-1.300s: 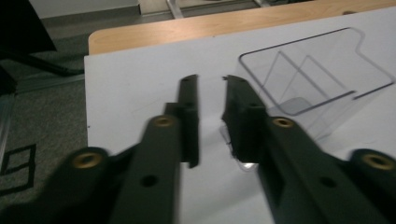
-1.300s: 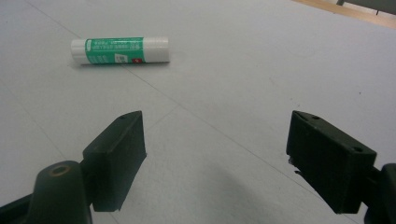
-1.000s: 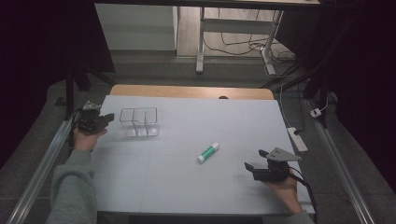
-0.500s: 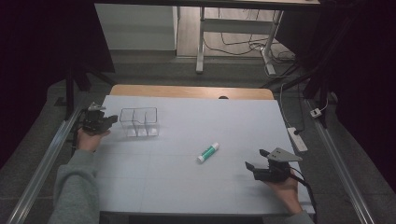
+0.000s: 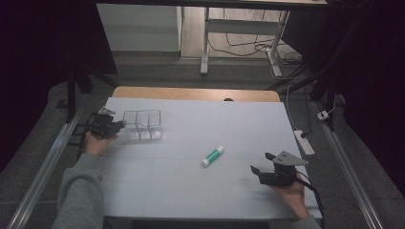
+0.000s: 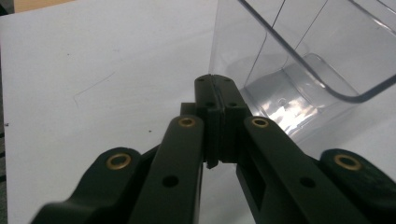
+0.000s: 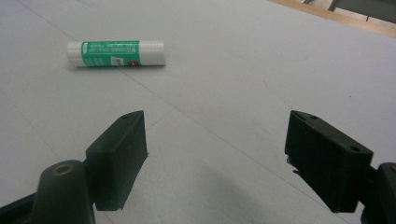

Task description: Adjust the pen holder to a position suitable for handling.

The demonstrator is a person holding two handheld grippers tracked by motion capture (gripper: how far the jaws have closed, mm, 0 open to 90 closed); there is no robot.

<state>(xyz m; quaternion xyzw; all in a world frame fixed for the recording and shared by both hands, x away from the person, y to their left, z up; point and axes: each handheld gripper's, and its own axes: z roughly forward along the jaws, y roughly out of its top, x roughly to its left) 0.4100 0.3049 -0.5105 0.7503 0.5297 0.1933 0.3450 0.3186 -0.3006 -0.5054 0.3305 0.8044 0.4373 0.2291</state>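
In the high view, the left gripper (image 5: 113,126) is sitting at the left edge of the table (image 5: 191,191), in the middle left of the frame, with its tips just beside the left end of the clear box (image 5: 142,125). The person's left hand (image 5: 98,143) is gripping it from below, a grey sleeve (image 5: 79,195) running down to the lower left corner. In the left gripper view, the jaws are pressing flat against each other with nothing between them, clenched on air, and the left gripper (image 6: 215,91) is pointing at the near corner of the box (image 6: 299,70), which is taking up the upper right of that frame. Whether the tips are touching the box wall I cannot tell.

The glue stick (image 5: 213,155) is lying on its side near the middle of the table, well apart from the box and from both grippers. In the right gripper view the stick (image 7: 116,52) is lying in the upper left, white with a green label, ahead of the jaws.

The right gripper (image 5: 260,168) is resting in the lower right of the high view, held by the right hand (image 5: 291,195), pointing left toward the stick. In its own view the right gripper (image 7: 217,151) is standing released, jaws wide apart, with bare table (image 7: 233,70) between them.
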